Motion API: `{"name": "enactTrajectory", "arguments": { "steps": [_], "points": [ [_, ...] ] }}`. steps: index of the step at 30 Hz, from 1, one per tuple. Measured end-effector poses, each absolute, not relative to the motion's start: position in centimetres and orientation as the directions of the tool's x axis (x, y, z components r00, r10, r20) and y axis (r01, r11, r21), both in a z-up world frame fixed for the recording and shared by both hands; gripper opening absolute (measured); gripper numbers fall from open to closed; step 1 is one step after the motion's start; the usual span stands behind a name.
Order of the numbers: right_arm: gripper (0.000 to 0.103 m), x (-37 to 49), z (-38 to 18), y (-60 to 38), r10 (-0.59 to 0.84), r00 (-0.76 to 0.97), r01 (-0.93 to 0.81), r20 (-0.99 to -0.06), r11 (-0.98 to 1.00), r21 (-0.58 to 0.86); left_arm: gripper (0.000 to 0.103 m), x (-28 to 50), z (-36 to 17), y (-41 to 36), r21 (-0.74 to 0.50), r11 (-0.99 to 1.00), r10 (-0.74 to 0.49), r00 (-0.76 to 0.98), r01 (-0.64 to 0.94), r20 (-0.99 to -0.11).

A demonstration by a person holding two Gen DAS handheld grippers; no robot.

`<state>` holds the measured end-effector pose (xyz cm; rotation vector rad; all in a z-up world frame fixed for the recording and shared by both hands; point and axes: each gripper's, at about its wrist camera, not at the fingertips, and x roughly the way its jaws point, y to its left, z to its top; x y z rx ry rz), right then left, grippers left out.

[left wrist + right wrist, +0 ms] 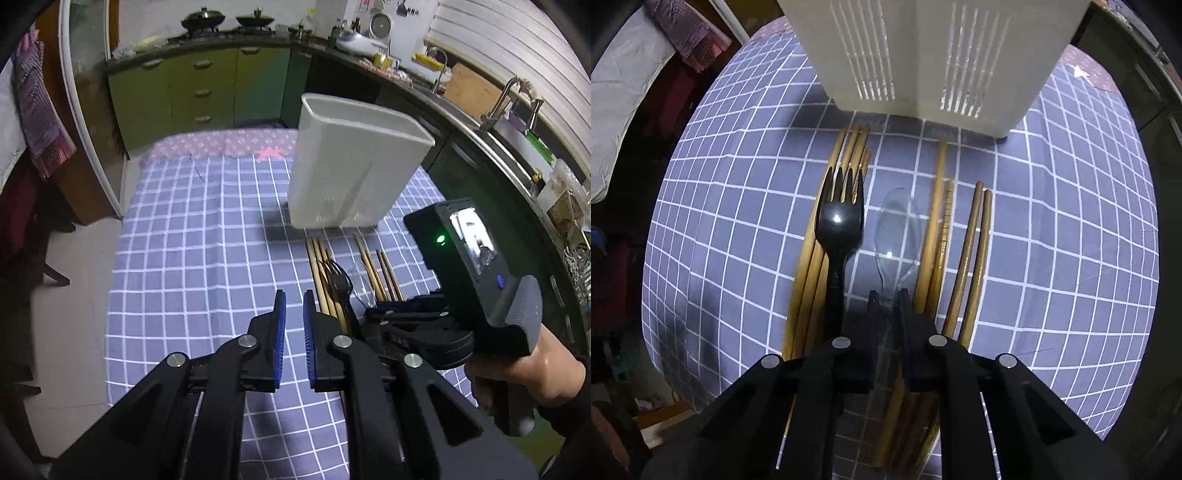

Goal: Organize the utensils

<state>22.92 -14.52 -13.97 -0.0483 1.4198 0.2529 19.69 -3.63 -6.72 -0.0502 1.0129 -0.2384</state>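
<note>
A clear plastic spoon [897, 229] lies on the checked tablecloth [1071, 221] between a black plastic fork [838, 221] and wooden chopsticks [975, 258]. My right gripper [888, 295] points steeply down and is shut on the spoon's handle. The fork rests on a second bundle of chopsticks [809, 280]. A white slotted utensil holder [923, 55] stands upright just beyond the utensils. In the left wrist view, my left gripper [294, 297] hovers left of the utensils, its blue pads close together with nothing between them. The holder [351, 166] and my right gripper [373, 314] lie ahead and to the right.
The table's left edge [114, 280] drops to a tiled floor. Green cabinets [199, 92] and a dark counter with a sink [509, 140] run behind and to the right. A person's hand [517, 373] holds the right gripper's handle. A chair with cloths stands at far left.
</note>
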Motion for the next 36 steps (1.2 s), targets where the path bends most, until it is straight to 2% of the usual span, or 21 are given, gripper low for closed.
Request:
{"name": "enactTrajectory", "arguments": {
  "steps": [3, 9, 14, 25, 36],
  "points": [
    [0.010, 22.5, -12.9, -15.6, 0.229, 0.147, -0.192, -0.962, 0.961, 0.200, 0.011, 20.4, -8.1, -4.2, -0.189, 0.967, -0.247, 0.440, 0.172, -0.863],
    [0.009, 20.7, -9.4, -20.5, 0.365, 0.240, -0.163, -0.899, 0.929, 0.333, 0.022, 22.2, -10.8, -7.6, -0.198, 0.965, -0.245, 0.334, 0.169, -0.910],
    [0.010, 18.5, -8.8, -25.1, 0.422, 0.272, -0.138, -0.865, 0.907, 0.399, 0.023, 24.1, -13.5, -11.2, -0.174, 0.974, -0.206, 0.243, 0.147, -0.948],
    [0.010, 17.0, -10.0, -30.8, 0.498, 0.282, -0.120, -0.820, 0.866, 0.485, 0.023, 26.0, -15.4, -14.1, -0.056, 0.994, -0.073, 0.196, 0.094, -0.978],
    [0.010, 16.4, -9.6, -32.0, 0.509, 0.289, -0.124, -0.810, 0.859, 0.496, 0.023, 27.4, -16.5, -16.1, -0.003, 0.994, -0.023, 0.173, 0.110, -0.985]
  ]
}}
